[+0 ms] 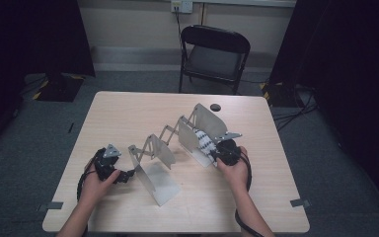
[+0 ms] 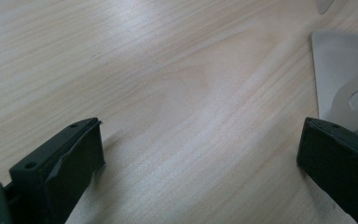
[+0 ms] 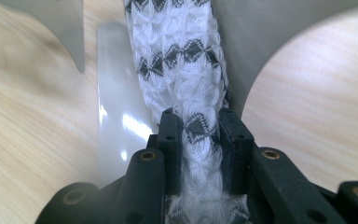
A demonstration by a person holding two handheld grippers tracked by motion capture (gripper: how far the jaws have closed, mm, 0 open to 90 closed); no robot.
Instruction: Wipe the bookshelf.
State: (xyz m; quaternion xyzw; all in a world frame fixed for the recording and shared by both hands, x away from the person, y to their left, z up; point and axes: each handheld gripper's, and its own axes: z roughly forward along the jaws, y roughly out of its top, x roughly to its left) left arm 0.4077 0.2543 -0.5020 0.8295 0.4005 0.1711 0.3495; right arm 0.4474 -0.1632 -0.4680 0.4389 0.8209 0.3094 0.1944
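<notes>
A folding metal rack point(image 1: 170, 140) of upright plates joined by scissor links runs diagonally across the wooden table point(image 1: 123, 111). A white knitted cloth point(image 3: 177, 60) with black diamond marks sits in a slot between two plates at the rack's far right end point(image 1: 205, 140). My right gripper point(image 3: 198, 122) is shut on this cloth, which rises between the pads; in the high view that gripper point(image 1: 217, 154) sits at the rack's right side. My left gripper point(image 2: 200, 135) stands open over bare wood, with a rack plate point(image 2: 335, 70) just past its right jaw. From above, the left gripper point(image 1: 127, 176) is beside the nearest plate.
A black folding chair point(image 1: 214, 54) stands behind the table's far edge. A small dark round disc point(image 1: 215, 107) lies near the far edge of the table. Dark curtains and cables flank the table on both sides.
</notes>
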